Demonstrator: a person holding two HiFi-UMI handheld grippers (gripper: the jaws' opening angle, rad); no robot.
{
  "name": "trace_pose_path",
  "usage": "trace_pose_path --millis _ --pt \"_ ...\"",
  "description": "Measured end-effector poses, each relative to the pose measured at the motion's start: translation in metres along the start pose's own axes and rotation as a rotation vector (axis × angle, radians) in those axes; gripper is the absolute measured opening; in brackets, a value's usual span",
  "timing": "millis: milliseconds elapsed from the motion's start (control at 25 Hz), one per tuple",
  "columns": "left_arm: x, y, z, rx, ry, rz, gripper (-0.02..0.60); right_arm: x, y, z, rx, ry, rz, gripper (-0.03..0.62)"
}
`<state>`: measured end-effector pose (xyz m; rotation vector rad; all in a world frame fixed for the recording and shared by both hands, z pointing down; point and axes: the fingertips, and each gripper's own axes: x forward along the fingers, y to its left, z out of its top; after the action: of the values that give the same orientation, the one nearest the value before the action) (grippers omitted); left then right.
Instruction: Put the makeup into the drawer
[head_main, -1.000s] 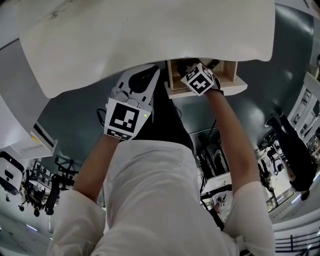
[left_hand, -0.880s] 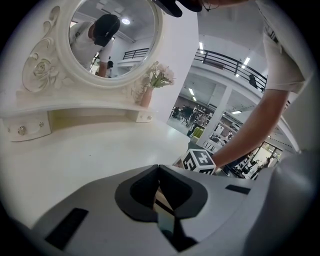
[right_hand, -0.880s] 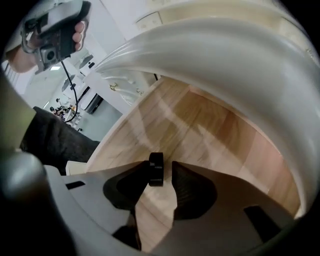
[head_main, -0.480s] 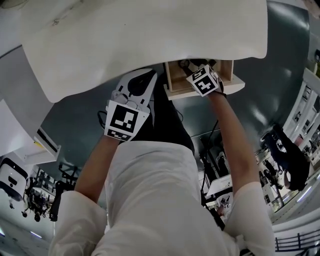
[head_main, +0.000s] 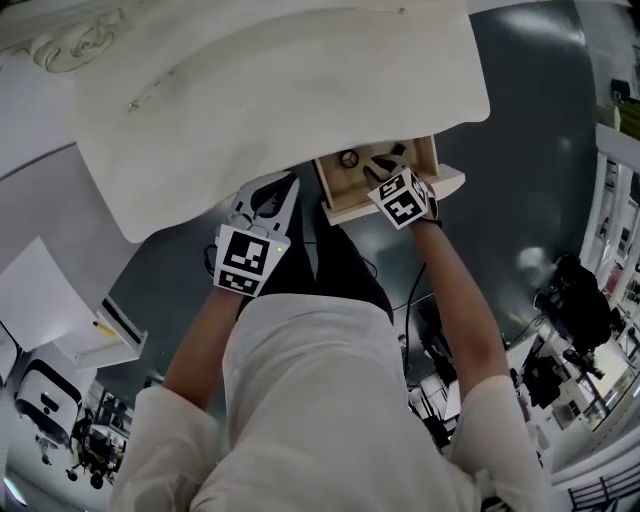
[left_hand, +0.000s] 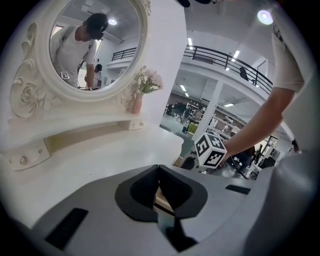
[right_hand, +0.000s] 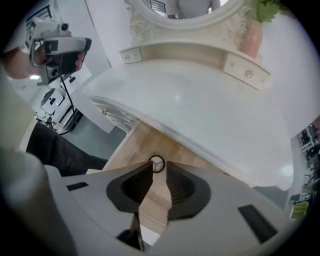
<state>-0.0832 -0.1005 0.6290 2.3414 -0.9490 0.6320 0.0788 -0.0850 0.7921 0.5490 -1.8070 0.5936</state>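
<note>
The wooden drawer (head_main: 332, 195) stands pulled out under the white dressing table (head_main: 280, 90). A small round black-rimmed makeup item (head_main: 348, 158) lies on the drawer floor (right_hand: 145, 140). My right gripper (head_main: 392, 180) hangs over the drawer and points steeply down. In the right gripper view the round item (right_hand: 156, 163) shows just past the tips of this gripper (right_hand: 158, 170). Its jaws have just been closing, stand apart and have nothing between them. My left gripper (head_main: 268, 195) is left of the drawer at the table's edge. The left gripper (left_hand: 159, 169) is shut and empty.
An oval mirror (left_hand: 90, 45) and a pink vase with flowers (left_hand: 137, 100) stand at the back of the tabletop (left_hand: 100, 155). Small drawers with knobs (right_hand: 247, 74) sit under the mirror. The person's legs are close below the drawer front (head_main: 445, 186).
The right gripper has lifted a little above the drawer, and the small round item now shows on the drawer floor. The left gripper has hardly moved. The head view has swung.
</note>
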Motion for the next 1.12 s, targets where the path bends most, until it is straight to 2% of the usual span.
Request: trace_pose_path --millis 280,480,800,1120 --pt "-0.013 -0.012 0.023 0.035 -0.002 -0.039 0.017 -0.084 -0.018 0.019 0.11 -0.173 -0.14 0.058" --pt "-0.022 -0.023 0.04 0.056 -0.014 -0.075 0.017 -0.144 -0.024 0.018 0.181 -0.272 -0.223 0.041" --pt "-0.04 -0.038 0.086 0.086 -0.053 -0.104 0.017 -0.247 -0.036 0.011 0.345 -0.523 -0.348 0.031" --pt "-0.053 -0.064 0.147 0.092 -0.15 -0.07 0.017 -0.332 -0.049 0.013 0.354 -0.717 -0.423 0.028"
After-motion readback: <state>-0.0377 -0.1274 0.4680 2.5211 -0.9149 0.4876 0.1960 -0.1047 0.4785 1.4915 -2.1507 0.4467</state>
